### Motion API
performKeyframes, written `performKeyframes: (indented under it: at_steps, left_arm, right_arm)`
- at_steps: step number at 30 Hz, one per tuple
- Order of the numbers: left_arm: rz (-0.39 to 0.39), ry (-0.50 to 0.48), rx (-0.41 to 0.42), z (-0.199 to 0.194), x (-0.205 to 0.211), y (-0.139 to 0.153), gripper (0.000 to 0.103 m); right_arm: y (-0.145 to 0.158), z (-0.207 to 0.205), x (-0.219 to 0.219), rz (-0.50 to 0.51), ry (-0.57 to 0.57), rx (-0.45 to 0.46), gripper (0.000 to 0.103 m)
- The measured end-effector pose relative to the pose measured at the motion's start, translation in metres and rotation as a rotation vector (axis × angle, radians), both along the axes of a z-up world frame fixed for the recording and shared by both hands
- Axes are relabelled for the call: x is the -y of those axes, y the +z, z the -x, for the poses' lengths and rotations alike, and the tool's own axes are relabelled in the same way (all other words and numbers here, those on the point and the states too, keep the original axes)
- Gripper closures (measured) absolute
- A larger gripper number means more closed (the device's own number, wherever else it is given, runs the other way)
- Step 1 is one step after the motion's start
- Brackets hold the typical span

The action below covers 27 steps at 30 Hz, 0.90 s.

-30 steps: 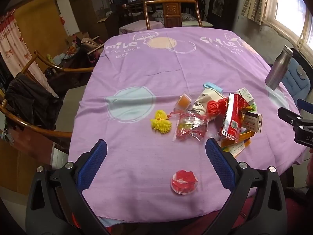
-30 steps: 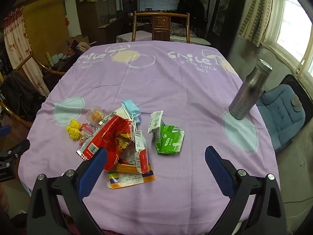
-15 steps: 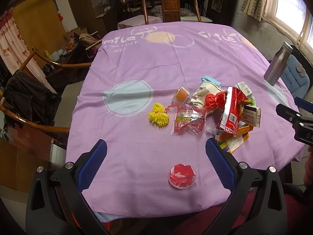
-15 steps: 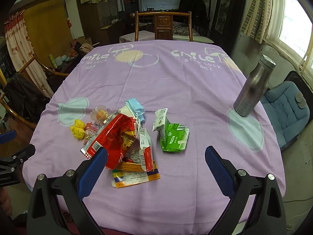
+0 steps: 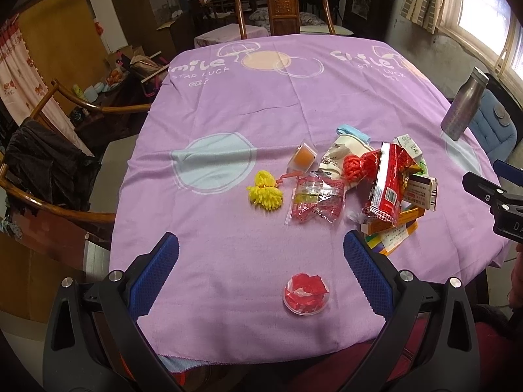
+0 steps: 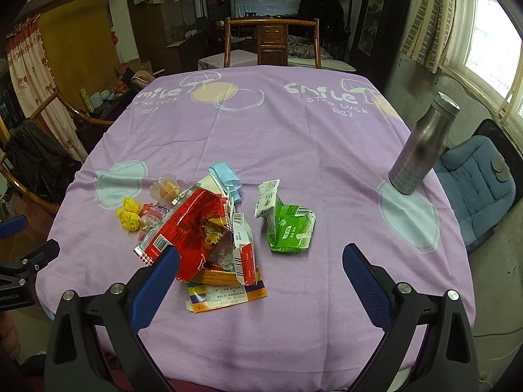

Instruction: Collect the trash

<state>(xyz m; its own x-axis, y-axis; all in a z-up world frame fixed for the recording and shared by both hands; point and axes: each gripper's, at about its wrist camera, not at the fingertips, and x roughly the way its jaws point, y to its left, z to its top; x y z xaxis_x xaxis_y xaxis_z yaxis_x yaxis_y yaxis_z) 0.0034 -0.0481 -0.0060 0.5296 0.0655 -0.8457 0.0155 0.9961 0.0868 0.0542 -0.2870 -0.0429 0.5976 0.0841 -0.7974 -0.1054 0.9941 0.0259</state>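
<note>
While both tongs, left gripper (image 5: 261, 261) & right gripper (image 6: 261, 269), gape unladen low in frame: nothing collected, trash pile (image 6: 209, 228) mid-frame left on tablecloth (image 6: 294, 137).

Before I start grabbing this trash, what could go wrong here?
The metal bottle stands upright near the table's edge, so a wide sweep of the right gripper might topple it. The small cup of red scraps sits close to the near edge and could get knocked off. The piled wrappers may scatter.
</note>
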Motion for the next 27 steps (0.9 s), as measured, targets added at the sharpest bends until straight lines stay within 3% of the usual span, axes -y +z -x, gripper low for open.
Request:
performKeyframes:
  at_steps: [27]
  left_arm:
    - [-0.004,-0.009,-0.071,-0.013,-0.007,-0.017,0.007]
  right_arm:
    - [-0.010,-0.007,-0.007,0.004,0.004,-0.040,0.006]
